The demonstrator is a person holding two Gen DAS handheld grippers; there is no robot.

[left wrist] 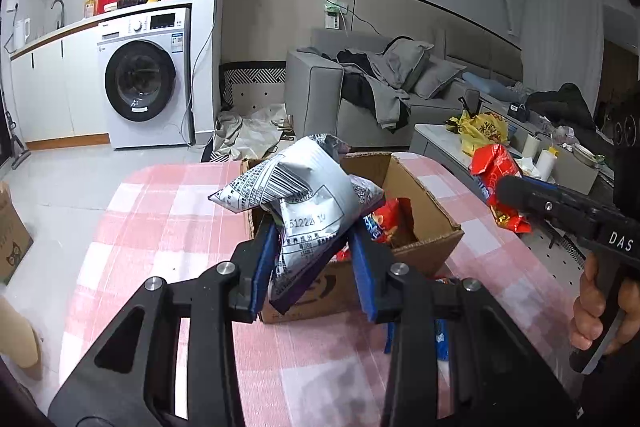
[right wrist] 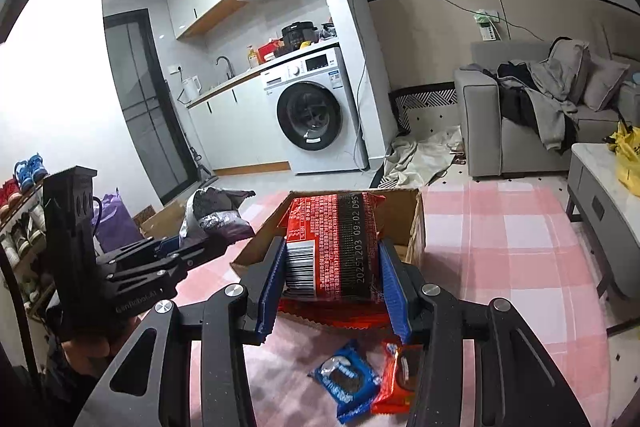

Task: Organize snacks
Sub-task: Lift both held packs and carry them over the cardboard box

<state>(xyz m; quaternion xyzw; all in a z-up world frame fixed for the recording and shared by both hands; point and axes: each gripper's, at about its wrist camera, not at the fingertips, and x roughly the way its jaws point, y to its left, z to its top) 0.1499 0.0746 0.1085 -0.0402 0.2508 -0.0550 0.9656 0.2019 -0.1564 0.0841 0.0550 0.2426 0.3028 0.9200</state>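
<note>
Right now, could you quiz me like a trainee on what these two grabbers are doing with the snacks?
1. True or false: the left gripper is empty.
2. What colour is the packet in the right gripper? A) red B) green C) yellow
3. Which two small packets lie on the table below the right gripper?

Key:
1. False; it holds a silver bag above the box.
2. A.
3. A blue packet and an orange packet, touching.
</note>
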